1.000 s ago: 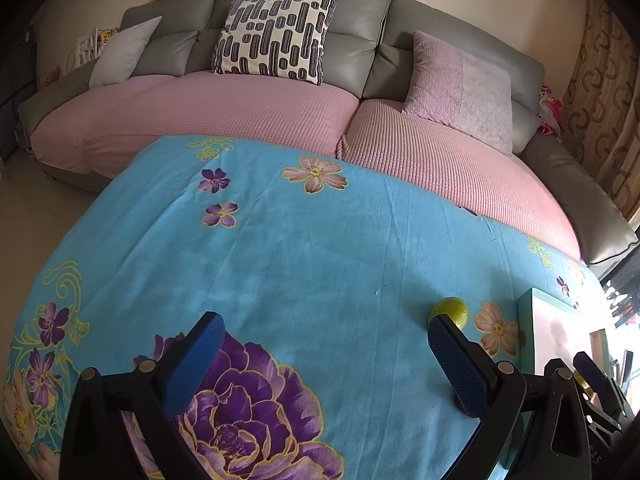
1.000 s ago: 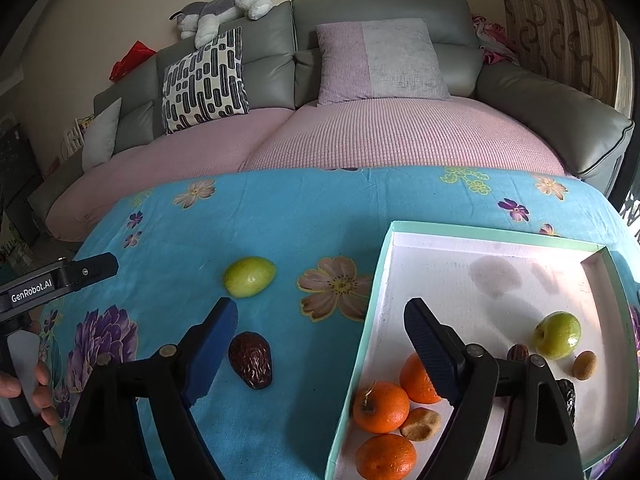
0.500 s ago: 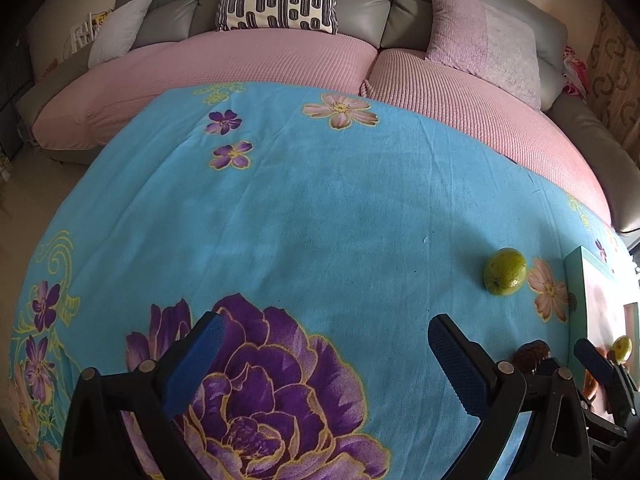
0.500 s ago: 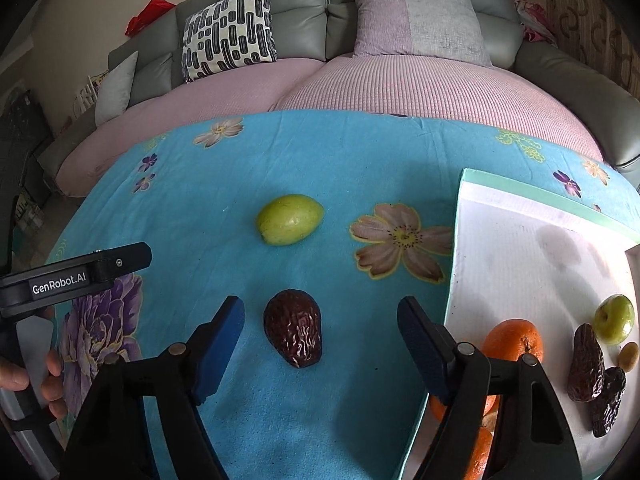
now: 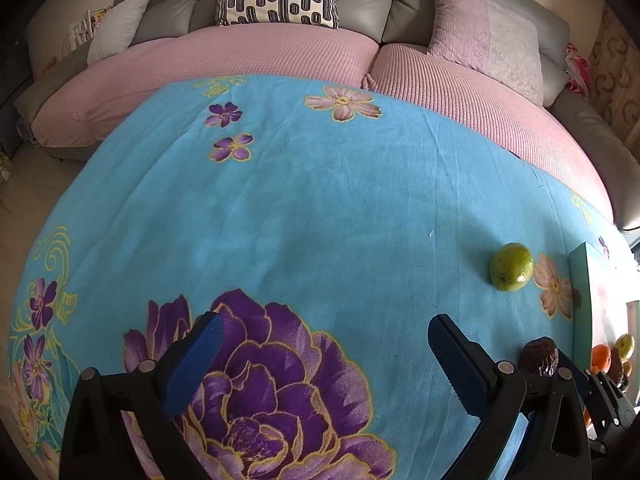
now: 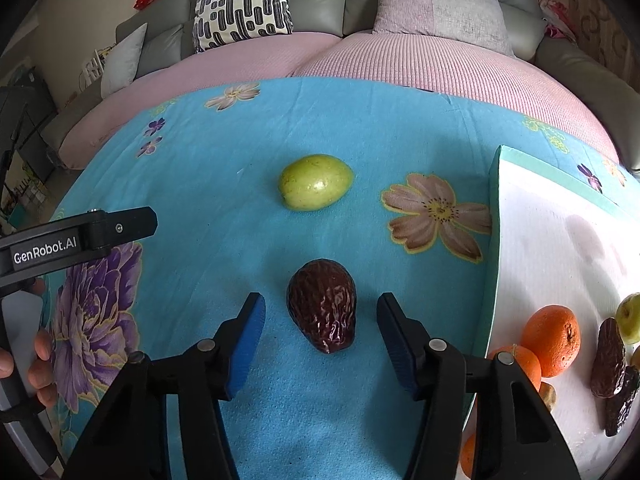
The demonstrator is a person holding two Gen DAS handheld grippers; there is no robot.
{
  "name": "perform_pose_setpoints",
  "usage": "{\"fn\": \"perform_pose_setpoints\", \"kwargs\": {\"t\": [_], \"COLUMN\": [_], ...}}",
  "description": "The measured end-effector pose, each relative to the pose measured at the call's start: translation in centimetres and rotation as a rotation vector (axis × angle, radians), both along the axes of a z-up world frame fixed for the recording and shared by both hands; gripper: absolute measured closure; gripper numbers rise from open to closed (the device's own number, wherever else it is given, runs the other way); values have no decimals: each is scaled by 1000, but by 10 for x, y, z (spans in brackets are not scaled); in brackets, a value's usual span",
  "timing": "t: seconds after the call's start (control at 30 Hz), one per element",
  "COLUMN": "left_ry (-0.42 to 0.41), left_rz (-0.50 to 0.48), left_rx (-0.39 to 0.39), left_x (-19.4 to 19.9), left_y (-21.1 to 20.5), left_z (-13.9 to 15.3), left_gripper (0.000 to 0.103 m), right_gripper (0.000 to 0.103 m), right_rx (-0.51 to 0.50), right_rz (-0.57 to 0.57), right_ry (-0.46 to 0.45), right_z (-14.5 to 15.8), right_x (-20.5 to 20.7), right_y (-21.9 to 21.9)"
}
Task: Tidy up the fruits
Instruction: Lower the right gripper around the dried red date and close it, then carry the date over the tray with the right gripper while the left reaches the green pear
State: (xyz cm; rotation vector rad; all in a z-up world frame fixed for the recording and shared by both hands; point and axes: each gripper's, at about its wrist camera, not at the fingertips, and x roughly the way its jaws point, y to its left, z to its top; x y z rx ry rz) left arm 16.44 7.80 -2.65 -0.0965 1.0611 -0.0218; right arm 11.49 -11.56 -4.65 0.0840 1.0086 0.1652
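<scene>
My right gripper point(image 6: 320, 326) hangs low over the blue flowered cloth point(image 6: 224, 208), its blue-padded jaws spread wide with the wrinkled dark brown date point(image 6: 322, 306) lying between them, untouched by either pad as far as I can tell. Beyond the date, well apart from it, sits the smooth pale green oval fruit point(image 6: 316, 187), also loose on the cloth. To my right stands the shallow white tray with a mint-green rim point(image 6: 494, 240); in it I can see round oranges point(image 6: 552, 340), more dark dates point(image 6: 610, 364) and a small green fruit point(image 6: 630, 318) at the frame's edge.

My left gripper point(image 5: 322, 354) is released too, jaws wide apart over the big purple flower print, holding nothing. From that side the green fruit point(image 5: 512, 267) lies off to the right, near the tray's rim point(image 5: 580, 280), and the date point(image 5: 538, 356) shows just past my right-hand finger.

I judge the sorting mostly done: most of the fruit is already in the tray, and two pieces are left on the cloth. The date looks like the one in hand now; the green fruit would come after.
</scene>
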Motion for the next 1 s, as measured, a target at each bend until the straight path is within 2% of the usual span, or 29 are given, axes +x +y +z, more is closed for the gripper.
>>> {"fn": "perform_pose_setpoints", "kwargs": {"t": [0.3,0.43,0.67,0.83,1.0], "left_ry": [1,1,0,-4,-16], "left_rz": [-1,-2,-7,-7,-20], "left_rx": [6,11,15,16,21], "left_x": [1,1,0,0,0], "left_y": [-3,-4,-6,-6,-12], "left_z": [-1,-2,-1,0,3], "left_gripper": [0,0,0,0,0], "right_gripper": [56,66,68,68,68], "right_rx": [-13,0,-5,9,22], "right_rz": [-10,1,19,9,-19], "right_ry": [2,1,-9,-47,-47], "right_z": [-1,1,2,12,14], "right_x": [0,-3,-4,-10,-11], "right_y": [-3,-5,-2,-9,-18]}}
